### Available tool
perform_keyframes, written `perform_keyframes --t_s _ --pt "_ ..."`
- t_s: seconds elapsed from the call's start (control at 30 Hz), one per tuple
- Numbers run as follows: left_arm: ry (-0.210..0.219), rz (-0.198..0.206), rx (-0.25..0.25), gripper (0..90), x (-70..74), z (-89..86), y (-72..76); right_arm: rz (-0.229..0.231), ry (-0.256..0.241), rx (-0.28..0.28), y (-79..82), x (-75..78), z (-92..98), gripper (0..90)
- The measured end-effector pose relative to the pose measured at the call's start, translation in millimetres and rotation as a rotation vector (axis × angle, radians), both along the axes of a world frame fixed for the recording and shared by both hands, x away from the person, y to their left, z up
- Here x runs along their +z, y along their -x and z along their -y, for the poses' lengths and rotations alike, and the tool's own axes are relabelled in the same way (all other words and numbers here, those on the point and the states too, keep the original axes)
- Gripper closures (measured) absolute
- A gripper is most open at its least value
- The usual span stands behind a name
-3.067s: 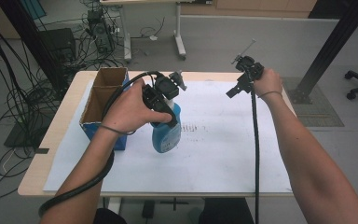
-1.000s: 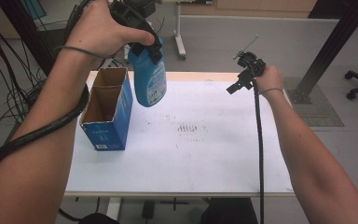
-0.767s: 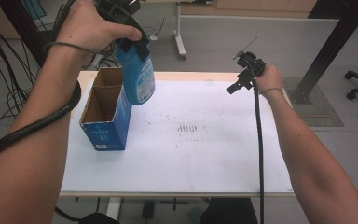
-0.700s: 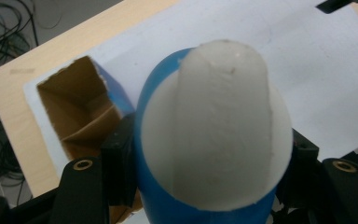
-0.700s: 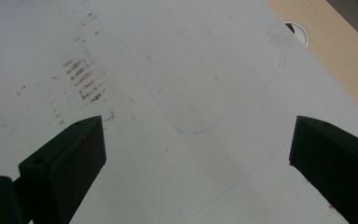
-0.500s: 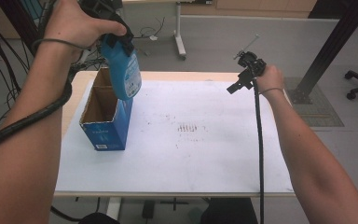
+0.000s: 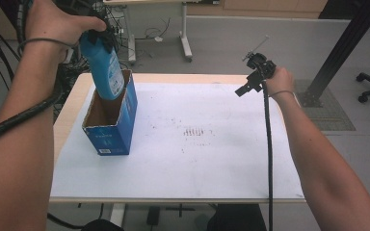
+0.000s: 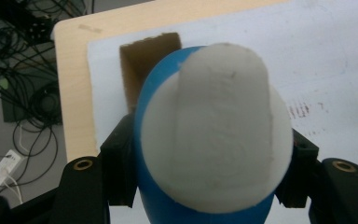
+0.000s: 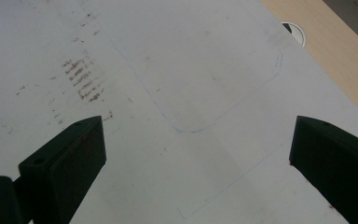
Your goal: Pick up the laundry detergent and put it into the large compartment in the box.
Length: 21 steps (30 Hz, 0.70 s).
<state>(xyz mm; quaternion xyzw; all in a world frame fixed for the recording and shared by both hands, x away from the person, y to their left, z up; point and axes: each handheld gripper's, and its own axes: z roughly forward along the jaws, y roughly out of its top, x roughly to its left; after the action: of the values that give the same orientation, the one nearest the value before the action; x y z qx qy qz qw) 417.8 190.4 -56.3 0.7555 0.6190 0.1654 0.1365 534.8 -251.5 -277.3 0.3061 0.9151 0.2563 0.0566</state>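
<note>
Our left gripper [image 8: 205,186] clamps the blue plastic bottle [image 7: 103,67]; its white base [image 8: 216,126] hides the open blue cardboard box [image 7: 111,120] below; our right gripper [image 9: 198,154] gapes.

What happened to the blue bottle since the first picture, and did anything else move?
The left gripper, shut on the blue bottle, lifted it off the white mat and carried it up and left. Now the bottle's bottom end dips into the open top of the blue box. The right gripper stayed where it was, jaws open over the mat's far right. The box did not move.
</note>
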Motion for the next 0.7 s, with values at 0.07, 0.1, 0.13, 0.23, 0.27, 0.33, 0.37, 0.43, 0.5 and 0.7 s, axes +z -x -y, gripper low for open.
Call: perform_keyframes --t_s 0.07,0.1,0.13,0.23,0.27,0.33,0.37,0.43,0.5,0.7 --pt "0.0 -0.001 0.014 37.8 -1.5 -4.6 -0.4 0.001 0.0 0.002 0.0 0.0 -0.4 3.5" --pt "0.002 -0.005 0.02 37.8 -2.7 -5.6 -0.6 0.001 -0.002 0.002 0.0 0.0 -0.4 3.5" --pt "0.002 -0.006 0.023 37.8 -4.3 -8.1 -1.4 0.002 -0.002 0.003 -0.1 -0.1 -0.4 3.5" --pt "0.005 -0.025 0.034 37.8 -10.2 -14.7 -2.7 0.003 -0.003 0.004 0.0 0.0 -0.4 3.5" --pt "0.005 -0.025 0.034 37.8 -10.2 -14.7 -2.7 0.003 -0.003 0.004 0.0 0.0 -0.4 3.5" --pt "0.006 -0.027 0.037 37.8 -13.0 -16.6 -3.4 0.003 -0.003 0.005 -0.3 -0.4 -0.2 3.5" --pt "0.001 -0.031 0.039 37.8 -15.1 -17.4 -3.7 0.001 -0.002 0.002 -0.1 -0.3 -0.2 3.4" --pt "0.001 -0.038 0.039 37.8 -18.6 -19.1 -4.5 0.002 -0.002 0.002 -0.2 -0.5 -0.3 3.5" --pt "0.005 -0.046 0.041 37.8 -23.7 -21.2 -5.7 0.002 -0.002 0.003 0.0 -0.2 -0.7 3.5" --pt "0.02 -0.074 0.042 37.8 -41.5 -28.0 -8.2 0.002 -0.003 0.002 0.1 -0.4 -0.8 3.4"
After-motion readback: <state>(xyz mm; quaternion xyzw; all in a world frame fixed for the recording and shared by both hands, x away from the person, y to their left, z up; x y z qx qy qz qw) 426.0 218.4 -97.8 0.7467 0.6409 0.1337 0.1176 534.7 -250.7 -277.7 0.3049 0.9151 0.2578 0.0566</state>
